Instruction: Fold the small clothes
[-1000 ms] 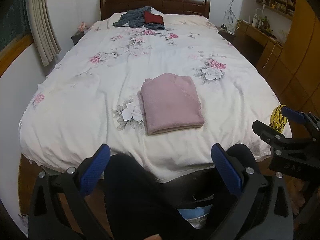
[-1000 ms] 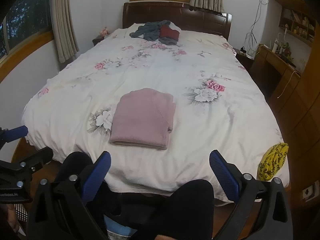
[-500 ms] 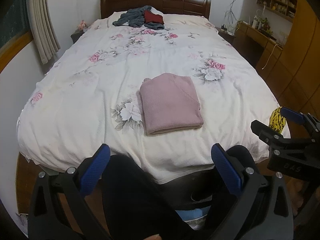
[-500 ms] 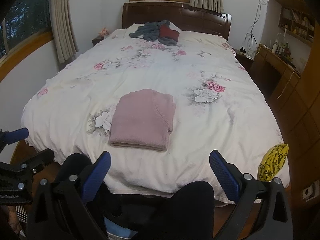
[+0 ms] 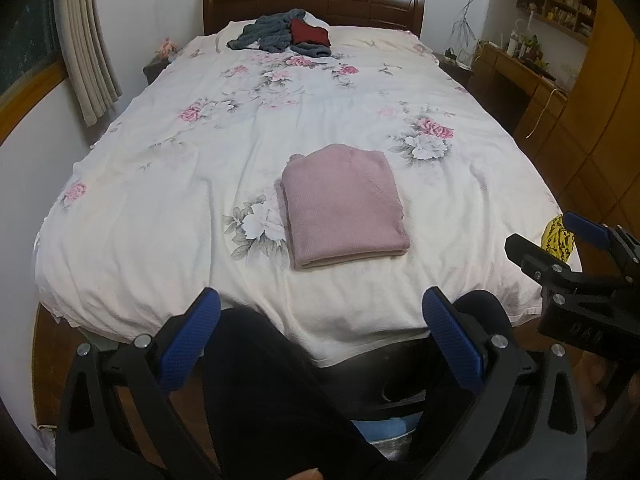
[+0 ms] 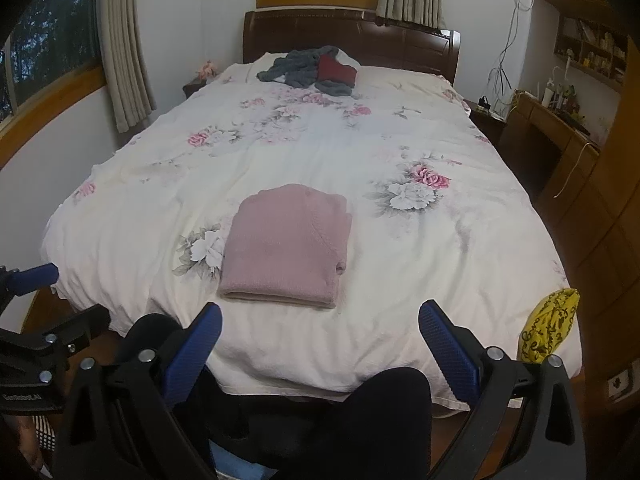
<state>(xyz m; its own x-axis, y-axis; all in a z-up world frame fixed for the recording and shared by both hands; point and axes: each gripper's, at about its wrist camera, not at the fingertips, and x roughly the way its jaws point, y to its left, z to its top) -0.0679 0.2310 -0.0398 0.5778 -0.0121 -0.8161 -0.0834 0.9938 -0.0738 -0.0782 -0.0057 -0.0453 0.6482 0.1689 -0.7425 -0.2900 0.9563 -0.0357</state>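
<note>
Nothing much is shifting since a second ago — only a slight drift of both views, the pink sweater (image 5: 343, 207) lying folded where it was on the flowered bed (image 5: 168, 184), near its foot. I am holding my left tool (image 5: 318, 334) and right tool (image 6: 320, 336) off the bed's end over my dark-clothed legs, fingers spread wide, gripping nothing. Grey and red clothes (image 6: 312, 68) are lying heaped by the headboard — well apart from the sweater.

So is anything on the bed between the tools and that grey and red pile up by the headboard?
Only the folded pink garment, lying flat near the foot of the bed, on the line to the grey and red pile. Past it the floral quilt is bare. Both the left tool and right tool are open and hold nothing.
</note>
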